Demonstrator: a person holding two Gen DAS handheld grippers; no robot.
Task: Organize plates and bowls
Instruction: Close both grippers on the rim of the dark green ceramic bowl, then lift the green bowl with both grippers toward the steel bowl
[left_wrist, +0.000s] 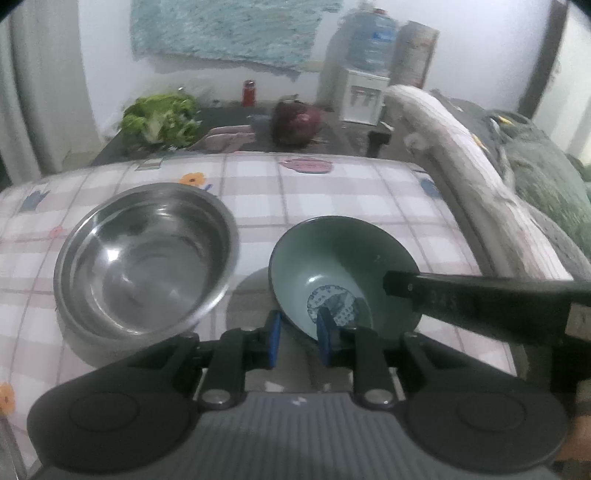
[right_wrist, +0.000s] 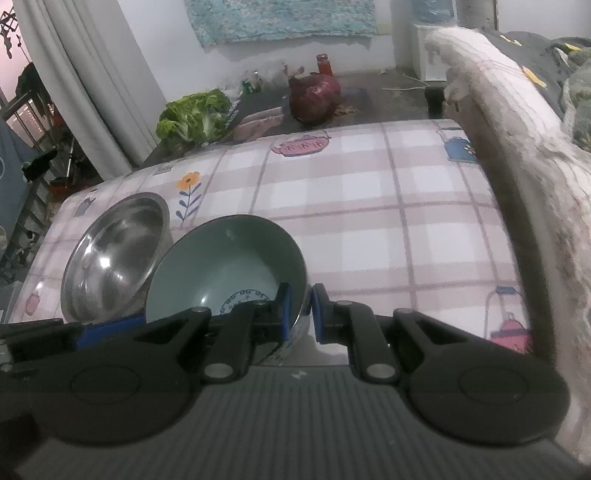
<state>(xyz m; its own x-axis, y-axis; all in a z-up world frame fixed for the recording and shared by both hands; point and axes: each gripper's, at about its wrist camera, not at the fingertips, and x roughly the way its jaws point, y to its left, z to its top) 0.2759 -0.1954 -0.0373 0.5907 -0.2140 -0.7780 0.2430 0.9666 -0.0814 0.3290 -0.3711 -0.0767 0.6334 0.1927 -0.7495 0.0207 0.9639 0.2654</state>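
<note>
- Pink-and-white checked cloth with teapot and flower prints covers the table (left_wrist: 332, 192) (right_wrist: 369, 206).
- Beyond the far edge, a dark surface carries leafy greens (left_wrist: 159, 116) (right_wrist: 192, 114), a dark red round object (left_wrist: 295, 123) (right_wrist: 314, 98) and a red bottle (left_wrist: 248, 92) (right_wrist: 323, 63); a teal textile hangs on the white wall.
- Water dispenser (left_wrist: 364, 94) stands at the back right; a pale padded edge with grey bedding runs along the right side.
- Steel bowl (left_wrist: 144, 258) (right_wrist: 114, 254) rests on the table, left of centre.
- Green ceramic bowl (left_wrist: 340, 266) (right_wrist: 229, 266) sits just right of the steel bowl, tilted, blue-white medallion at its bottom.
- Left gripper (left_wrist: 299, 339): narrow, blue pads either side of the green bowl's near rim, one inside, one outside; gripping it.
- Right gripper (right_wrist: 300, 314): narrow, clamped across the green bowl's right rim, left pad inside, right pad outside.
- Right gripper's black finger (left_wrist: 443, 295) reaches in from the right, tip over the bowl's rim.
- Both grippers low, near the table's front edge, pointed toward the far wall.
</note>
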